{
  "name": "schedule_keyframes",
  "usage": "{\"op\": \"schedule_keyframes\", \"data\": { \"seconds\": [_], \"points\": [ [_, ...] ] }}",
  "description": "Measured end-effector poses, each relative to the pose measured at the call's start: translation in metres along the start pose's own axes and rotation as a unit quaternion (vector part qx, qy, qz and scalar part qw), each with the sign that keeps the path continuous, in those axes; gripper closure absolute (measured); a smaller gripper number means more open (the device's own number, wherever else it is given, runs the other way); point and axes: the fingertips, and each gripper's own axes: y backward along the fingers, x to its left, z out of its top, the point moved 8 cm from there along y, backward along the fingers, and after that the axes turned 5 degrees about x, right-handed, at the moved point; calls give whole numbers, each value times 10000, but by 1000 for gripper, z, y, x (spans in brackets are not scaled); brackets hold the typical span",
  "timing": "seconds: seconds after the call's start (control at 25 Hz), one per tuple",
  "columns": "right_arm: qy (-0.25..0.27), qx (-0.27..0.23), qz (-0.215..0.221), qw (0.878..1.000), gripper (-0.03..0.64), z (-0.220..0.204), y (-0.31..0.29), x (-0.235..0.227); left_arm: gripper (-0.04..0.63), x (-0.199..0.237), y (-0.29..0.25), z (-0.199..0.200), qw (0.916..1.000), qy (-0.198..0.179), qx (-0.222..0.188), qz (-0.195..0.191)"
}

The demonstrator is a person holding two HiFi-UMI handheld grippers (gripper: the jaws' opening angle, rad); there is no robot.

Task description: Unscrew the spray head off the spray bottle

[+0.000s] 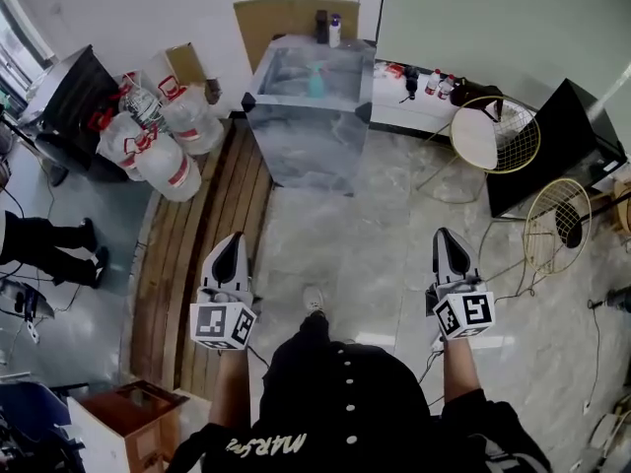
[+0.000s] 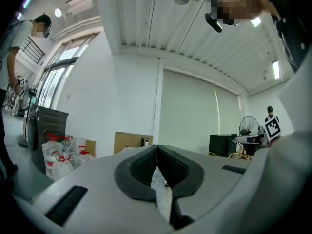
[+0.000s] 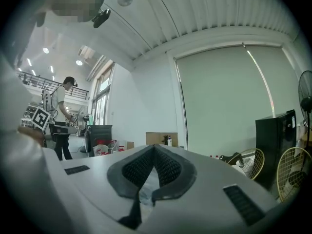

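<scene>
Head view first: the spray bottle (image 1: 316, 79) is the little teal one standing upright on top of the marble-look table (image 1: 308, 146), well ahead of the person, with nothing touching it, so I'd say the unscrewing hasn't started. The left gripper (image 1: 234, 240) and right gripper (image 1: 447, 236) are both held out level, side by side and aimed towards that table, which reads to me like a carry pose for walking up to it. In the left gripper view the left gripper (image 2: 157, 162) has its jaws pressed together with nothing in them, just floor showing through the slit lower down. Same deal in the right gripper view: the right gripper (image 3: 153, 161) is closed and empty. I can't pick the teal bottle out in either gripper view. My guess is they're kept closed simply because there's nothing to grab yet, and both will need opening, one for the body and one for the head
</scene>
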Motion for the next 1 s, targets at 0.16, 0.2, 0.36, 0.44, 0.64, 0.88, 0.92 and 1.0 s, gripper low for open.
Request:
{"op": "schedule_keyframes", "data": {
  "seconds": [0.16, 0.2, 0.36, 0.44, 0.64, 0.88, 0.92, 1.0],
  "points": [
    [140, 116, -9, 9998, 604, 7, -33, -5, 568, 18, -36, 4, 10000, 22, 55, -53],
    [175, 146, -26, 9997, 604, 9, -40, -6, 568, 22, -44, 5, 9999, 13, 75, -86],
    [209, 112, -71, 9997, 604, 15, -68, -4, 568, 40, -75, 10, 9996, -82, 165, -229],
    [262, 142, -123, 9995, 604, 20, -82, -1, 568, 51, -86, 14, 9993, -98, 172, -303],
    [414, 187, -229, 9987, 604, 25, -118, 11, 568, 77, -111, 21, 9969, -496, 268, -558],
    [412, 191, -288, 9986, 604, 26, -148, 26, 568, 107, -133, 21, 9969, -401, 249, -633],
    [400, 195, -300, 9986, 604, 25, -151, 26, 568, 110, -136, 20, 9968, -396, 280, -634],
    [378, 203, -327, 9985, 604, 23, -155, 27, 568, 115, -142, 17, 9966, -379, 333, -649]
  ]
}}
